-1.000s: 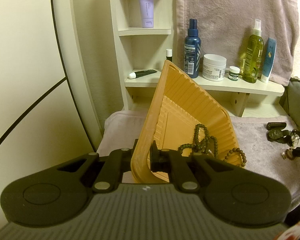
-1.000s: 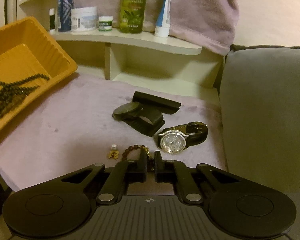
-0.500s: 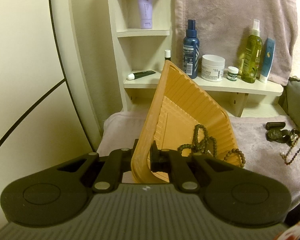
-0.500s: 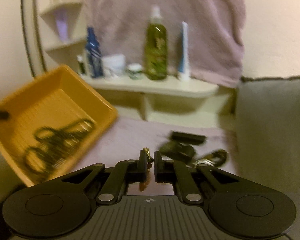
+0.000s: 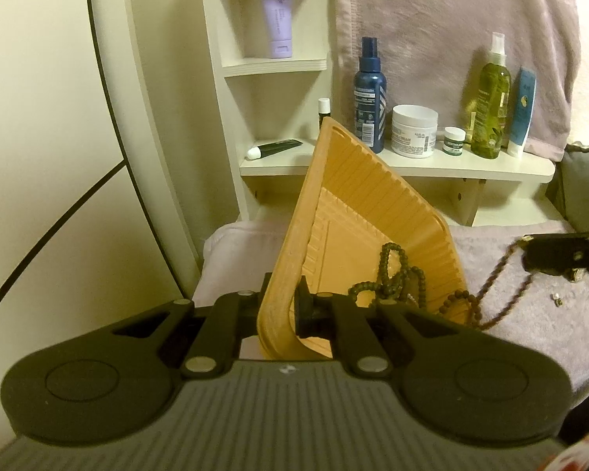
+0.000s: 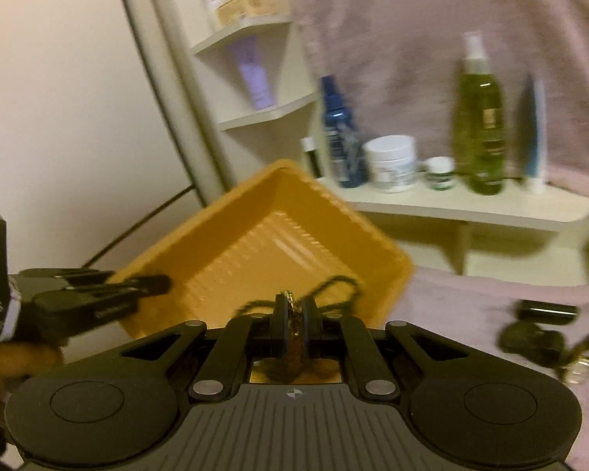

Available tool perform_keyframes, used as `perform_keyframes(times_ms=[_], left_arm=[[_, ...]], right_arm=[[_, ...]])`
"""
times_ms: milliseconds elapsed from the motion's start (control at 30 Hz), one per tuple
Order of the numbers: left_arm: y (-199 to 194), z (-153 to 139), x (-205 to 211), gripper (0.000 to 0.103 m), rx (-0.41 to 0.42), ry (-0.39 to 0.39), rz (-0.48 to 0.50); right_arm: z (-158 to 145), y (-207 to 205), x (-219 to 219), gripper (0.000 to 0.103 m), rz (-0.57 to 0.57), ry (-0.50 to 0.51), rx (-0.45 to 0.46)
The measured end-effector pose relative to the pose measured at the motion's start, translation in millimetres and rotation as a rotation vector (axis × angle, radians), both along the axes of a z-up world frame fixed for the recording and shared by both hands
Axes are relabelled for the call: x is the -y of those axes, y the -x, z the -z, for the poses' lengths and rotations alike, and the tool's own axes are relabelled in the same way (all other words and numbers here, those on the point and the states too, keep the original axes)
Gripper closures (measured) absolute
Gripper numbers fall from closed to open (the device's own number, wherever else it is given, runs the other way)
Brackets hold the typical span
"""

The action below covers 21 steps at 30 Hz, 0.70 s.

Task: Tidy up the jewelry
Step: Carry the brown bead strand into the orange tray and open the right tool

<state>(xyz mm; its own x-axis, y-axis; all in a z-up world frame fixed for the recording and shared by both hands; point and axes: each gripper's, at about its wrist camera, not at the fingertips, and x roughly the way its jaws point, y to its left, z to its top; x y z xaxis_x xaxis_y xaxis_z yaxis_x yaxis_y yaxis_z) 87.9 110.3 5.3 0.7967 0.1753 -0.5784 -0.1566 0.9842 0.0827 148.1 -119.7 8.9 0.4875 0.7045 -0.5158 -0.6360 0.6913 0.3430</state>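
Note:
My left gripper (image 5: pixel 280 306) is shut on the near rim of an orange plastic tray (image 5: pixel 357 227), which it holds tilted up above the pink cloth (image 5: pixel 549 329). Dark green bead strands (image 5: pixel 392 274) and a brown bead bracelet (image 5: pixel 457 300) lie in the tray's low corner. My right gripper (image 6: pixel 294 310) is shut on a brown bead bracelet with a gold clasp (image 6: pixel 292 337), raised in front of the tray (image 6: pixel 263 243). In the left wrist view that bracelet (image 5: pixel 498 278) hangs from the right gripper's fingers (image 5: pixel 549 253) just right of the tray.
A watch (image 6: pixel 581 357), a black case (image 6: pixel 530 337) and small earrings (image 5: pixel 556 300) lie on the cloth at right. A cream shelf (image 5: pixel 412 165) behind holds several bottles and jars. A towel (image 5: pixel 451 31) hangs above it. A grey cushion (image 5: pixel 585 184) borders the right.
My right gripper lifted the brown bracelet off the cloth and swung it up and left toward the tray. The left gripper and tray stayed still.

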Motion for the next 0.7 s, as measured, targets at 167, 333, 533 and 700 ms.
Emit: perform_keyframes(times_ms=[167,333,533,700], left_arm=[[0,-1,0,0.096,-0.001,0.004,0.000],[-1,-2,-1,0.096,-0.003,0.003,0.002],[-1,-2,-2,0.096,-0.004,0.011,-0.002],[-2,-1,-2,0.096,-0.005,0.014,-0.003]], right_arm=[[10,-4,-23,0.096,-0.063,0.002,-0.036],[20,-8,-36,0.096,-0.113,-0.006,-0.072],[20,-11,-33,0.094,-0.061,0.010,-0.058],[17,-12,3,0.092,0.077,0.026,-0.021]])
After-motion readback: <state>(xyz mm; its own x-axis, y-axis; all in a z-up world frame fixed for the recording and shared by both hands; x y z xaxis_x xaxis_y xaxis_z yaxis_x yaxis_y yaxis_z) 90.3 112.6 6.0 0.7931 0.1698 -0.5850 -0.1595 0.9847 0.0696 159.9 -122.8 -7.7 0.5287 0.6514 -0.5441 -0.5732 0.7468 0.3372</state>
